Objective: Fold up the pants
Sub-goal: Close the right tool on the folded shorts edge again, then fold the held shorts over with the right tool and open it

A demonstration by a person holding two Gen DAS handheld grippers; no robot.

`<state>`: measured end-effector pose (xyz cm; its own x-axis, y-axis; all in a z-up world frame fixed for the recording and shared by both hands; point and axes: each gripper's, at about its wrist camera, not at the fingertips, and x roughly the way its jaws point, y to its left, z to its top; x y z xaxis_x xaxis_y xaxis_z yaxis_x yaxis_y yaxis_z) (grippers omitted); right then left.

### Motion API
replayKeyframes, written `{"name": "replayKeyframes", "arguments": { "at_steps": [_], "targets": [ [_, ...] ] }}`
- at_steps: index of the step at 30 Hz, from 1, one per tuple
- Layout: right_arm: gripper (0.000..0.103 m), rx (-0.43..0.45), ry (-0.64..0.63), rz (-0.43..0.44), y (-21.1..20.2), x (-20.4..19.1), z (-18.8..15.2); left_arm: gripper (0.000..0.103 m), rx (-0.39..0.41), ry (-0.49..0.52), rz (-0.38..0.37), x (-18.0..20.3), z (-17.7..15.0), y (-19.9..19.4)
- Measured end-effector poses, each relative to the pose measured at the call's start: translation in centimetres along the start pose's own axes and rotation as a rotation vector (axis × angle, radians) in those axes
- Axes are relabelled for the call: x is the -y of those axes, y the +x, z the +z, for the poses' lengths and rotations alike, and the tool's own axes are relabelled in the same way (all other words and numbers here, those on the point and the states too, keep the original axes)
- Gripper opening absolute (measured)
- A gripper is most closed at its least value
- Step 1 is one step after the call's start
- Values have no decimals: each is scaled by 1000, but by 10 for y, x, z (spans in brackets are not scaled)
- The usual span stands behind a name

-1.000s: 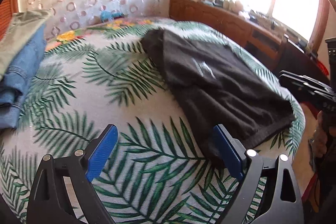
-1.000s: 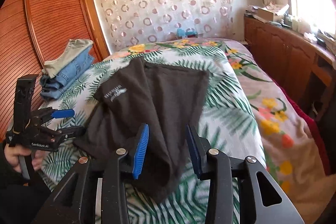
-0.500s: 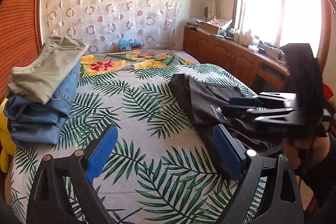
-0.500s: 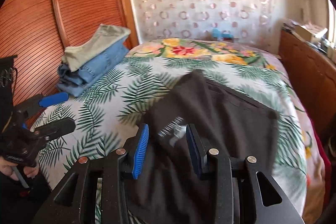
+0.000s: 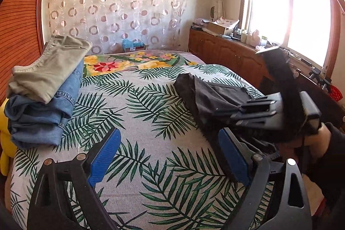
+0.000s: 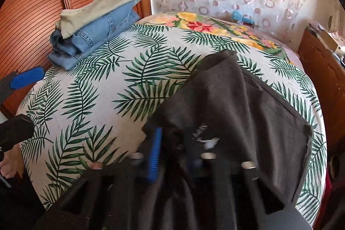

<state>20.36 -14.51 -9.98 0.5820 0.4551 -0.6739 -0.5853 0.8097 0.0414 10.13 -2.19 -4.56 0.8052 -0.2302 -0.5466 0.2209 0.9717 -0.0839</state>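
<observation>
A bed covered in a palm-leaf sheet is filling both views, and the dark pants are lying on its window side, partly folded. In the right wrist view their long axis is running from the near edge of the bed, under the camera, away toward the flowered end by the curtain, slanting a little to the left, with one narrow end pointing at the far left. A small white printed mark is showing on the cloth close to the jaws.

The right gripper is reaching into the near end of the pants; its jaws have just been closing, standing narrow now with dark cloth bunched between the blue pads, pinching it.

The left gripper is hanging over bare sheet to the left of the pants, jaws wide with nothing between them.

The left wrist view alone is showing the window, the wooden cabinets under it and the right gripper from the side, with a hand behind it. The right wrist view alone is showing the pants' full spread and printed mark. Both are showing the stack of folded jeans topped by a khaki pair at the far left edge of the bed.
</observation>
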Motion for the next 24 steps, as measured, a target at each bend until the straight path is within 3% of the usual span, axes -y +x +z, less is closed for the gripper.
{"name": "replayKeyframes", "arguments": {
  "at_steps": [3, 11, 24],
  "targets": [
    [6, 50, 23, 8, -15, 5, 6, 93, -7, -1, 0, 0, -2, 2],
    [6, 128, 64, -35, -45, 27, 6, 93, -13, 16, -16, 8, -5, 9],
    [6, 128, 158, -180, -64, 84, 9, 93, -44, 29, -37, 17, -14, 21]
  ]
}}
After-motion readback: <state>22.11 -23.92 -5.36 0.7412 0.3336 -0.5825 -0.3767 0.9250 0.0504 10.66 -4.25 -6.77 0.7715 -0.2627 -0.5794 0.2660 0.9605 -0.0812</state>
